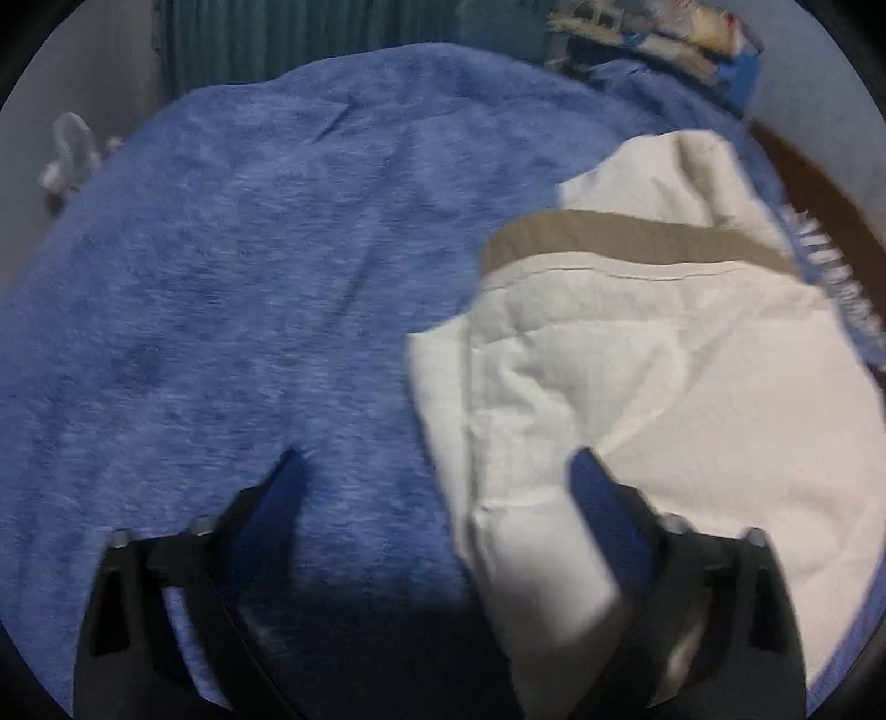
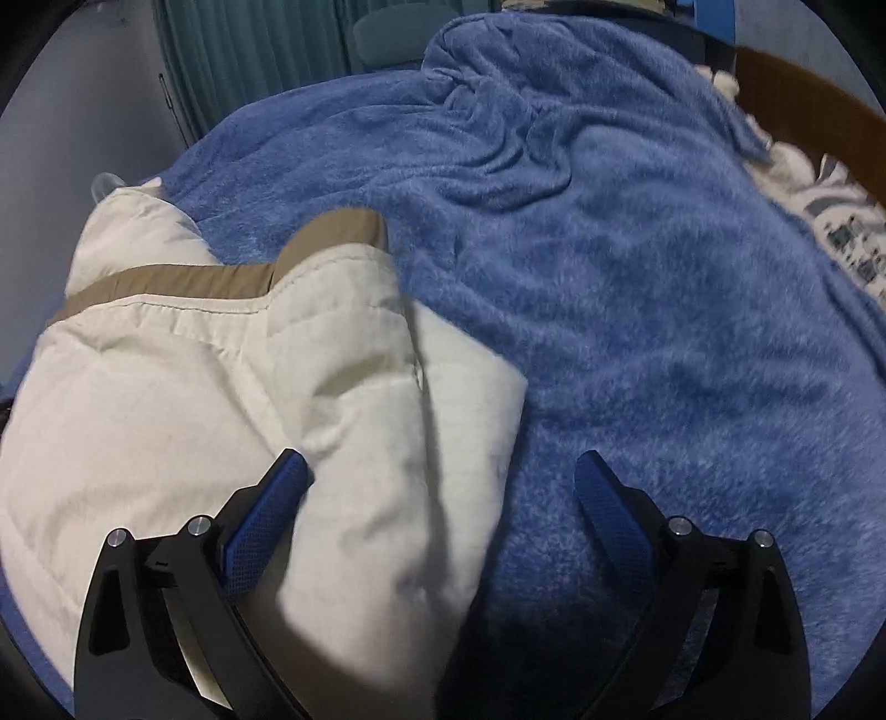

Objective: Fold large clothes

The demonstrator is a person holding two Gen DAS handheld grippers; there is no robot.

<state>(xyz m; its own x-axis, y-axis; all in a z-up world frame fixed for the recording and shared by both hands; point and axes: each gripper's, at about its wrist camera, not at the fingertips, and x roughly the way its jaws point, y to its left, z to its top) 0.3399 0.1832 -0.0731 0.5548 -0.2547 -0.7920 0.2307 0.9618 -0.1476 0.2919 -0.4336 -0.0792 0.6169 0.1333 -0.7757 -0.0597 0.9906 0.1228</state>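
A cream padded jacket (image 1: 692, 376) with a tan band (image 1: 637, 235) lies folded on a fluffy blue blanket (image 1: 249, 277). In the left wrist view it fills the right side. My left gripper (image 1: 440, 465) hangs over its left edge, jaws wide apart. A fold of the jacket lies against the right finger (image 1: 603, 498), while the left finger is over bare blanket. In the right wrist view the jacket (image 2: 166, 387) fills the left side of the blanket (image 2: 637, 277). My right gripper (image 2: 443, 465) stands open over the jacket's right edge, its left finger (image 2: 277, 498) above the cloth. Neither gripper pinches it.
A green curtain (image 2: 249, 55) and a teal chair (image 2: 387, 39) stand beyond the bed. A brown wooden frame (image 2: 803, 94) and patterned fabric (image 2: 847, 232) border the right side. Blurred clutter (image 1: 664, 33) sits at the far right, and a pale object (image 1: 69, 155) at the left.
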